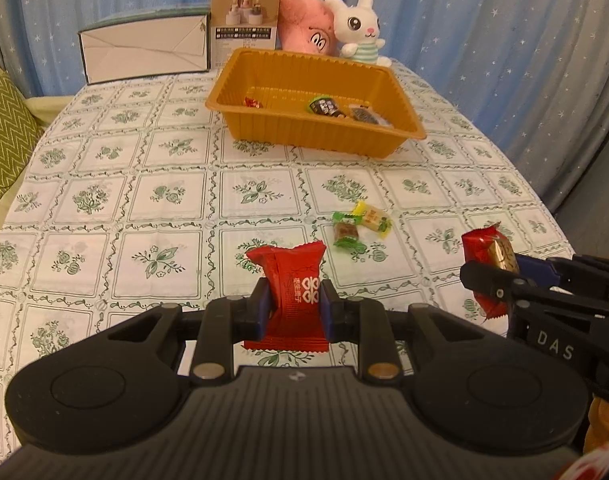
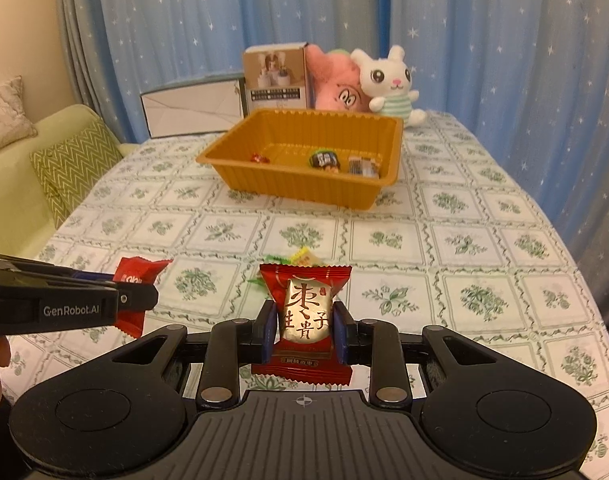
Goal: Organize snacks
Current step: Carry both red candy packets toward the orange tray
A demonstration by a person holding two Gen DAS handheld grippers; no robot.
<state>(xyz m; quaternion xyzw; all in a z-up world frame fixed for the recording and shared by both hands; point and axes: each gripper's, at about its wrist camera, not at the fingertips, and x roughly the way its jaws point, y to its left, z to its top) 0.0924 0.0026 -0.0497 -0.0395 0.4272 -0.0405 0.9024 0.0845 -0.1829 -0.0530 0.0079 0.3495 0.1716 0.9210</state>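
Observation:
My left gripper (image 1: pixel 294 307) is shut on a plain red snack packet (image 1: pixel 292 280), held above the tablecloth. My right gripper (image 2: pixel 306 330) is shut on a red packet with a gold label (image 2: pixel 306 312); the left wrist view shows that packet (image 1: pixel 486 252) at the right edge. Two small wrapped candies, one green (image 1: pixel 346 234) and one yellow (image 1: pixel 374 218), lie on the cloth just ahead of both grippers. Further back stands an orange tray (image 1: pixel 264 124) (image 2: pixel 288 190) holding three small snacks.
Behind the tray stand a white box (image 1: pixel 144 52), a product carton (image 1: pixel 244 20), a pink plush (image 1: pixel 304 28) and a white rabbit plush (image 1: pixel 358 32). A green sofa with a zigzag cushion (image 2: pixel 70 164) is at the left. Blue curtains hang behind the round table.

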